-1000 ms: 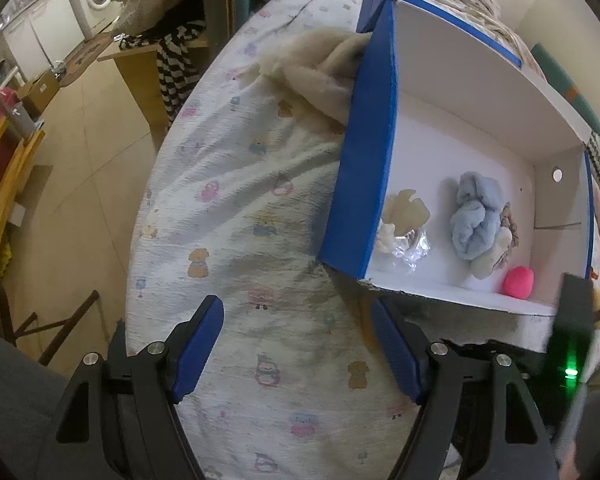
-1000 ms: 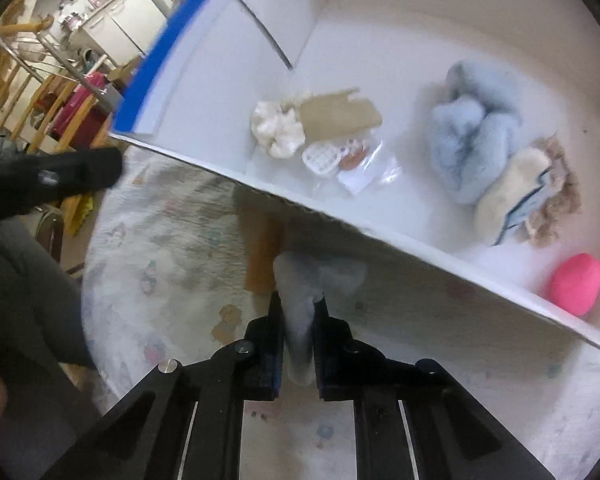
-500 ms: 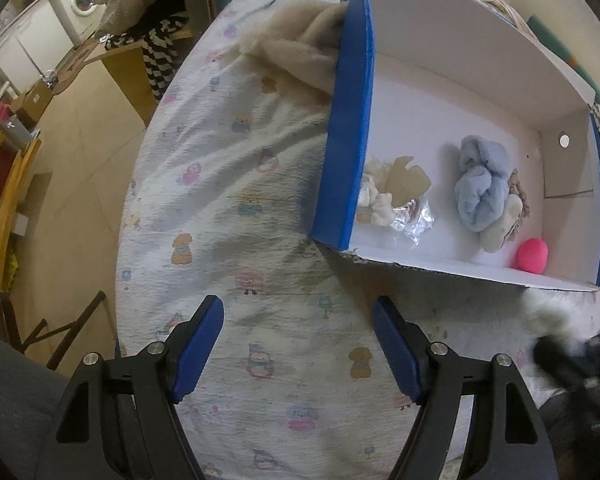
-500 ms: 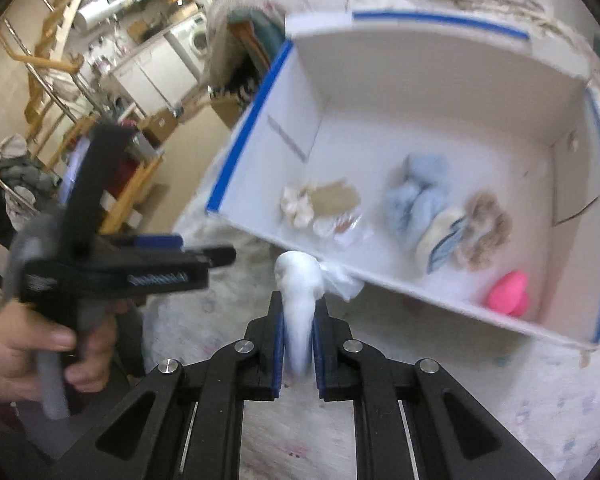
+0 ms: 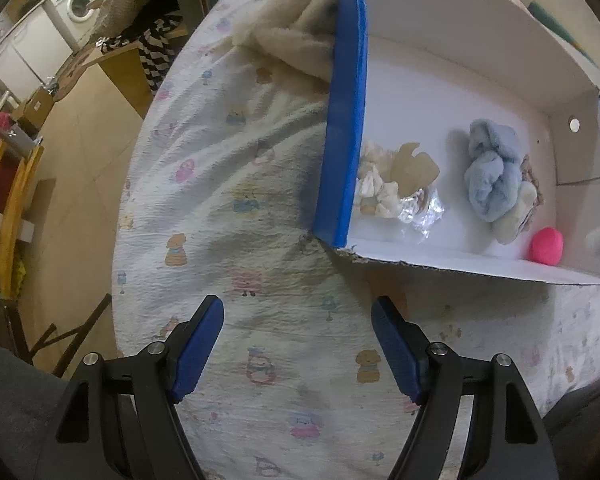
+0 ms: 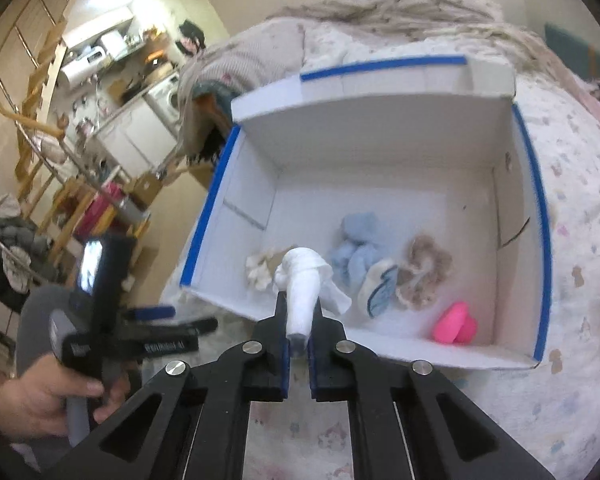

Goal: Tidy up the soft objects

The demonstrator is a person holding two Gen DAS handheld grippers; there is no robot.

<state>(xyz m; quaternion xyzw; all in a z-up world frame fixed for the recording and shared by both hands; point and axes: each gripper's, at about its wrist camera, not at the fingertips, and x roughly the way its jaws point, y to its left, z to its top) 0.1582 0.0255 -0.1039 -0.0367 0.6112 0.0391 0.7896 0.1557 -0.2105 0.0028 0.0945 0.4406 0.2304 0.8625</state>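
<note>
In the left wrist view, our left gripper (image 5: 298, 344) hangs over the bed (image 5: 236, 208) with its fingers (image 5: 198, 346) wide apart and nothing between them. Ahead of the right finger stands the white box (image 5: 460, 64) with blue edges. Inside it, nearest the fingers, lie a cream scrunchie (image 5: 374, 196) beside a clear crinkly packet (image 5: 424, 210). Further right are a light blue fluffy bundle (image 5: 490, 168) and a pink ball (image 5: 546, 246) against the near wall. A cream fleece (image 5: 296, 50) lies on the bed, touching the outside of the box's blue wall.

In the right wrist view, our right gripper (image 6: 298, 320) has its fingers clamped on a rolled white cloth (image 6: 302, 292), which sticks out past the fingertips over the box's near wall (image 6: 380, 344). Beyond the fingertips the box floor holds the scrunchie, the blue bundle, a pale pad with a blue patch (image 6: 378, 292) leaning on a beige scrunchie (image 6: 426, 276), and the pink ball to the right. Left of the fingers a hand (image 6: 40, 396) holds the other gripper.

We judge the step to be carrying the cloth into the box. To do it well, we should clear the near wall and aim for the bare floor behind the other items. We should part the fingers only once the cloth hangs low inside, so it does not drape over the edge.
</note>
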